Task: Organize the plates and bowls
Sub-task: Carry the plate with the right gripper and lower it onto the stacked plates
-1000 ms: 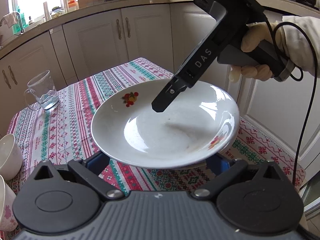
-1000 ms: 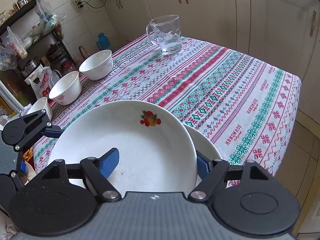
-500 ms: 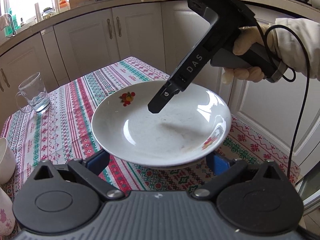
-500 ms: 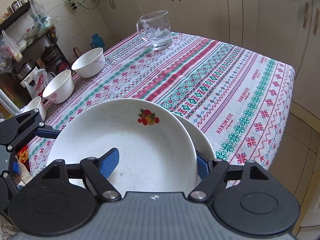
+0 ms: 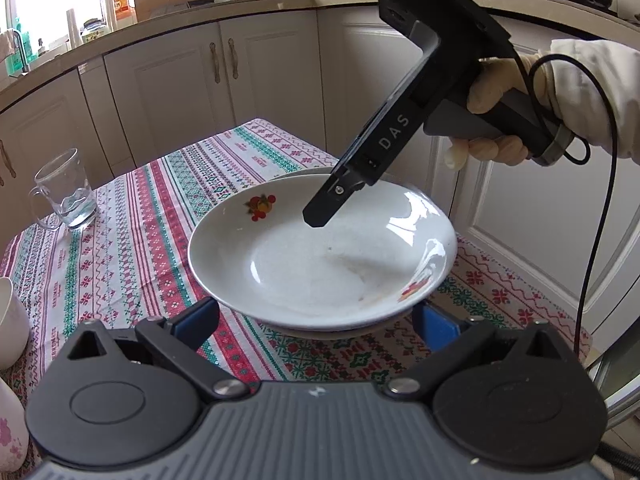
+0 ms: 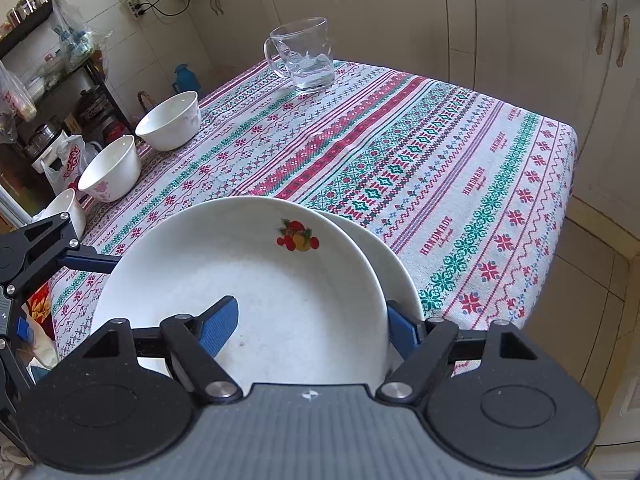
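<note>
A white deep plate with fruit prints (image 5: 320,256) (image 6: 256,288) lies on top of a second white plate (image 6: 396,276) near the table corner. My right gripper (image 6: 312,324) is open, one finger (image 6: 220,324) inside the top plate and the other (image 6: 400,330) outside its rim. In the left wrist view the right gripper's finger (image 5: 332,200) points down into the plate. My left gripper (image 5: 316,322) is open, its fingers (image 5: 196,320) low beside the plate's near edge, apart from it. White bowls (image 6: 170,120) (image 6: 112,168) stand along the table's far side.
A glass mug (image 6: 304,54) (image 5: 64,190) with some water stands at the far end of the patterned tablecloth (image 6: 400,148). A third bowl (image 6: 64,208) sits by the left gripper. Kitchen cabinets (image 5: 260,80) surround the table; the table edge drops off close to the plates.
The top plate has come down onto the lower plate. Both grippers stay spread around it, the left one drawn slightly back.
</note>
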`<state>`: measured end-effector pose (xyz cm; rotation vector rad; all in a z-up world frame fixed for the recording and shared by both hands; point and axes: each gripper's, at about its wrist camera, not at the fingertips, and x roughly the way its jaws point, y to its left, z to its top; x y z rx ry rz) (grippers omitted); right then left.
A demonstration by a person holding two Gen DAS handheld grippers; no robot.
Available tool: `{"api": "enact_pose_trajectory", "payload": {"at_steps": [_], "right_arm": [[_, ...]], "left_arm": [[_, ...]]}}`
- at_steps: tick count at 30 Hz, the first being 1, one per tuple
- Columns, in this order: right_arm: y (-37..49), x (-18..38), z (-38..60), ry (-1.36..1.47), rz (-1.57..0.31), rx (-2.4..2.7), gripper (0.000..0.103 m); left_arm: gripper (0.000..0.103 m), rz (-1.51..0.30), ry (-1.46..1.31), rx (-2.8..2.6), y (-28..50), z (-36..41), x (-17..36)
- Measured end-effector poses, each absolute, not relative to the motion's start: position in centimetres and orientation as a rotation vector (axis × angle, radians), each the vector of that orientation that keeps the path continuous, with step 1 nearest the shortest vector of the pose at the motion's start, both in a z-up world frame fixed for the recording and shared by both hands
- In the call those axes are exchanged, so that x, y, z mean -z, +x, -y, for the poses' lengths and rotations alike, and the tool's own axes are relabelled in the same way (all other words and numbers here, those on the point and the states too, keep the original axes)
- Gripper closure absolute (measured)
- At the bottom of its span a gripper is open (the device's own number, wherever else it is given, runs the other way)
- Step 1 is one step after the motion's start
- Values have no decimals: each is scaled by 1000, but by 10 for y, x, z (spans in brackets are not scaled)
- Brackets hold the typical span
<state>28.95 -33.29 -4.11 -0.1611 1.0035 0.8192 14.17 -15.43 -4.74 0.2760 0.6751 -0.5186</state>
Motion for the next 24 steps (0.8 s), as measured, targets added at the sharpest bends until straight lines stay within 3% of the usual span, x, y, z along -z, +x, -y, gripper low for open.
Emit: {"api": "enact_pose_trajectory", "payload": {"at_steps": [24], "right_arm": [[279,36,333,-214,-985,-774,18]], "left_arm": [[1,-658,280,533,138,154,46]]}}
